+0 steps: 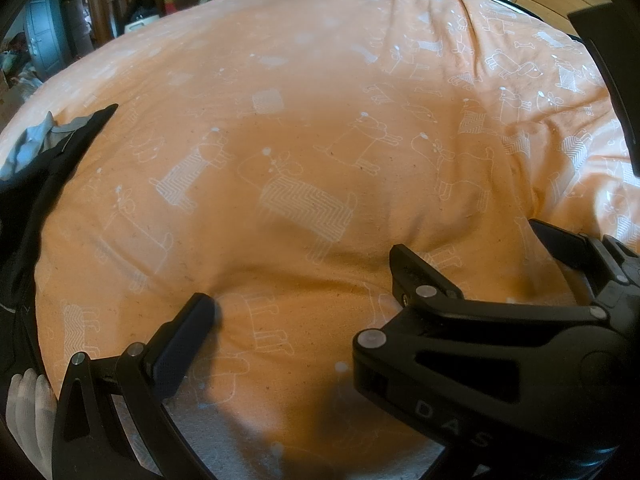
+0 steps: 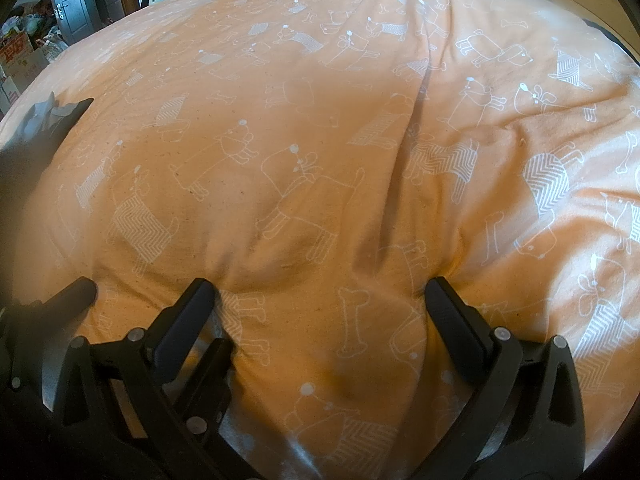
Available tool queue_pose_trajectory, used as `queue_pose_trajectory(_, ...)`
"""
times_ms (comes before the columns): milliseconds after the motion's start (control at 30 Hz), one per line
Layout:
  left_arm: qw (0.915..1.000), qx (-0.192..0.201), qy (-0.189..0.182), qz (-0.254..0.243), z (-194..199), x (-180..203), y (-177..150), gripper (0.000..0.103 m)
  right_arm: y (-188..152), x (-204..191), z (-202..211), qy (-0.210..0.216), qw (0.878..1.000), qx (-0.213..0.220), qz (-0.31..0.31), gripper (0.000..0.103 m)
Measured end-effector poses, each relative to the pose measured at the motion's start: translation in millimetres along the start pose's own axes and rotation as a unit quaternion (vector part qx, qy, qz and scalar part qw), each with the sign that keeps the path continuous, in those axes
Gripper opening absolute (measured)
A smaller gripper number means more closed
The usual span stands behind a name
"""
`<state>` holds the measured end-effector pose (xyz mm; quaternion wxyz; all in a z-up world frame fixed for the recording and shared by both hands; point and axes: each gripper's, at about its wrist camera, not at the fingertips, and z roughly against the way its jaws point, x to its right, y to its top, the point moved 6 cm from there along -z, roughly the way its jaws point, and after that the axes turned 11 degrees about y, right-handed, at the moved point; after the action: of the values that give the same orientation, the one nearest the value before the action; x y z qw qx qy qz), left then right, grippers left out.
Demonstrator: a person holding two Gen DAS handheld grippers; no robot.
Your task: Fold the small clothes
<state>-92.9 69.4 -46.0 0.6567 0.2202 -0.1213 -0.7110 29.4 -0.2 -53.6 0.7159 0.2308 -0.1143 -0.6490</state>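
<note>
Two spread tools resting on a soft orange bed cover, the garment lying off to their left.
The quilted, creased bed cover (image 2: 320, 128) carries white outline dogs and bones. A limp black garment (image 1: 52, 168) with a grey inner fold lies well left of the left tool (image 1: 320, 300). The left tool and the right tool (image 2: 320, 292) both stand spread, their matte black tips dimpling the cover. A white knit-gloved hand (image 1: 28, 412) shows beside the left tool.

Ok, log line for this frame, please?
left gripper: open, tips on dog-print orange bedcover | right gripper: open, alongside, tips on bedcover | dark garment: far left, not held
</note>
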Motion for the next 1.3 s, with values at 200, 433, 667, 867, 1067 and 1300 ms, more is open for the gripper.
queue_pose_trajectory(200, 1.0, -0.004, -0.003, 0.001, 0.1, 0.4, -0.5, 0.103, 0.1, -1.0, 0.3, 0.003, 1.0, 0.001, -0.001, 0.103)
queue_pose_trajectory(433, 1.0, -0.006, -0.003, 0.001, 0.2, 0.7, -1.1, 0.103, 0.0, -1.2, 0.2, 0.003, 1.0, 0.0, -0.002, 0.103)
queue_pose_trajectory(667, 1.0, -0.007, -0.004, 0.001, 0.4, 0.3, -1.5, 0.103, -0.1, -1.4, 0.1, 0.003, 1.0, -0.001, -0.002, 0.103)
queue_pose_trajectory(867, 0.9999, -0.009, -0.005, 0.002, 0.2, 0.3, -1.6, 0.103, -0.1, -1.5, 0.0, 0.003, 1.0, -0.001, -0.002, 0.103)
queue_pose_trajectory(1067, 0.9999, -0.009, -0.006, 0.002, 0.2, 0.2, -1.7, 0.103, -0.1, -1.7, 0.0, 0.004, 1.0, -0.001, -0.003, 0.103)
queue_pose_trajectory(1300, 0.9999, -0.009, -0.006, 0.002, 0.2, 0.1, -1.8, 0.103, -0.2, -2.0, 0.0, 0.004, 1.0, -0.002, -0.003, 0.103)
